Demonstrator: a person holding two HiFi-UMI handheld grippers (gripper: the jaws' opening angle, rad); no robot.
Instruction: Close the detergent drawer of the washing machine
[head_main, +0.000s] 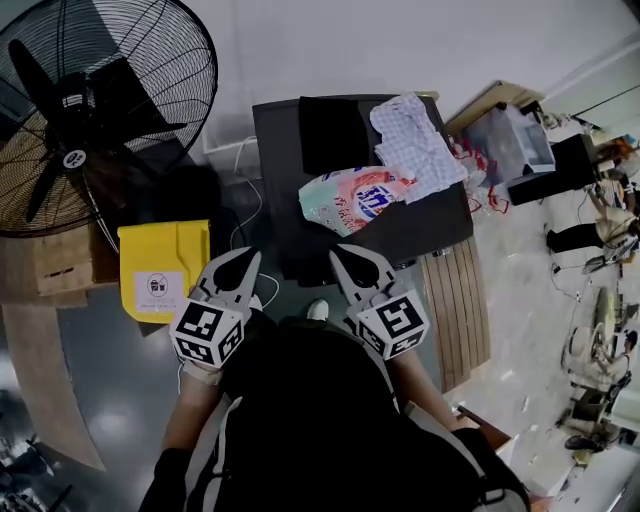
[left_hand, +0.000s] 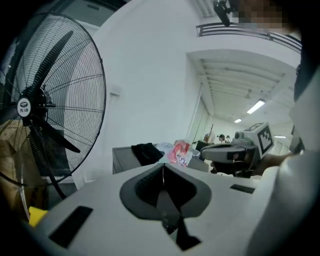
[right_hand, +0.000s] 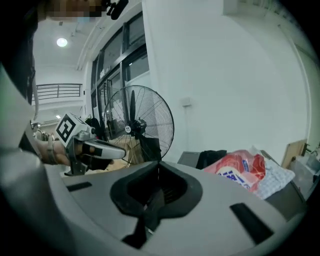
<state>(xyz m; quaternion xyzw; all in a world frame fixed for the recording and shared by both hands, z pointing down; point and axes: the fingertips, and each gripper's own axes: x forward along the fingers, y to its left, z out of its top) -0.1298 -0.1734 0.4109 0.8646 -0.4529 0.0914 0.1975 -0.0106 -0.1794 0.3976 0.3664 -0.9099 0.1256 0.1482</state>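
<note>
Grey left hand-held gripper (head_main: 248, 258) pinched together, empty; right hand-held gripper (head_main: 340, 252) likewise; both hover before the dark flat-topped washing machine (head_main: 420, 228).

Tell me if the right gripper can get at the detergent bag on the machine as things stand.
Probably yes. The right gripper hangs just short of the detergent bag on the washing machine top, with nothing between them. Its jaws are shut and would need opening first.

No wording is legible. The detergent bag (head_main: 352, 200) carries blue lettering too small to read; the yellow bin (head_main: 165, 268) has a white pictogram label; the fan (head_main: 75, 105) bears a round hub badge.
</note>
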